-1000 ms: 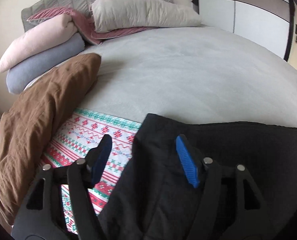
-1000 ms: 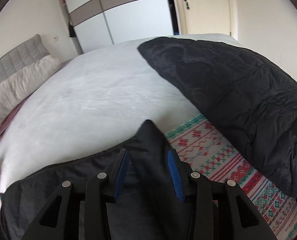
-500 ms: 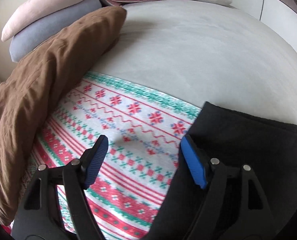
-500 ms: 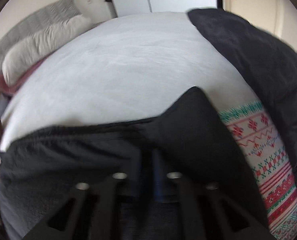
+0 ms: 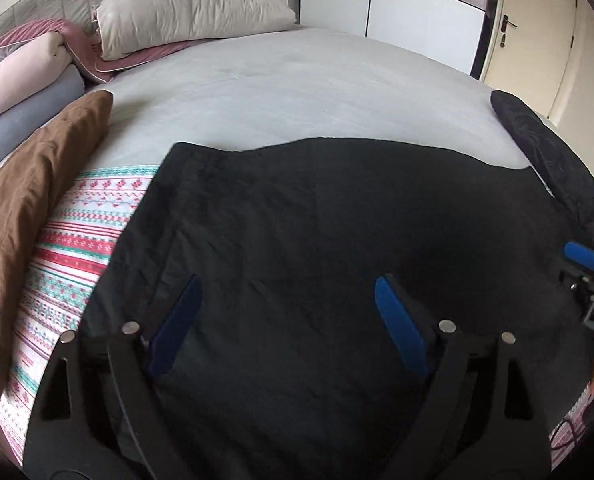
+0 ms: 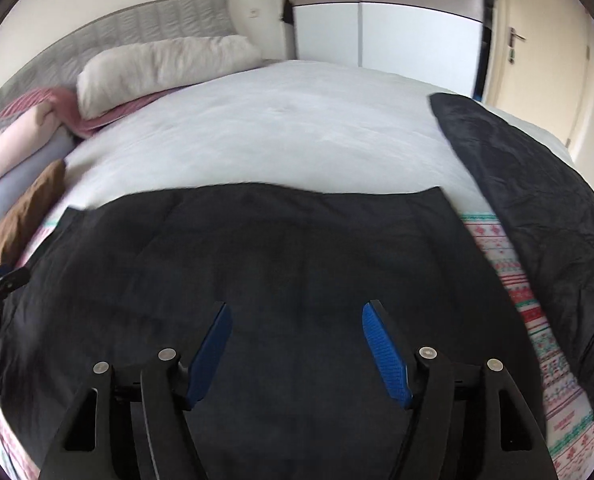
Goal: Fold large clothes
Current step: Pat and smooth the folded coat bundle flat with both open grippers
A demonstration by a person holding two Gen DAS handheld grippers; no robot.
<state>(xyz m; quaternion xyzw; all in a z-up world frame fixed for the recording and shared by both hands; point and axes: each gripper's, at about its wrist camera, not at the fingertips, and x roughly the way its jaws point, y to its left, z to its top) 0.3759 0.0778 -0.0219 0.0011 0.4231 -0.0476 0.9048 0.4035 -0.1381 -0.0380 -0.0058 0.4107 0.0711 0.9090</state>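
Where the dark garment (image 5: pixel 337 264) lies spread flat over the patterned blanket (image 5: pixel 77 240) on the near half of the bed (image 5: pixel 297 92), both claws hover over it with nothing gripped. Left gripper (image 5: pixel 285 316): blue pads well apart, jaws wide, dark cloth showing between and beneath them. Right gripper (image 6: pixel 297 344): likewise parted, blue pads splayed, holding nothing; seen too at the right edge of the left view (image 5: pixel 585 264), where a grey tag on it bears white letters "DA", the rest cut off by the frame. Far edge of the garment straight across the pale sheet, its left corner (image 5: pixel 177 148) over the blanket's green-trimmed border. On the blanket near the lower right of the right view, a small line of red print (image 6: pixel 569 426), too small to read. Brown pillow (image 5: pixel 29 208) along the left side, touching the blanket. Black quilted cover (image 6: pixel 545 216) draped down the right side, overlapping the blanket there. At the head: a cream pillow (image 5: pixel 185 16) on a pink throw (image 5: pixel 137 56), with rolled pale-pink (image 5: pixel 13 76) and grey-blue (image 5: pixel 25 120) bolsters stacked by the grey headboard (image 6: pixel 137 28). Beyond: wardrobe doors (image 6: pixel 397 28) and a cream door with a lever handle (image 6: pixel 515 36).
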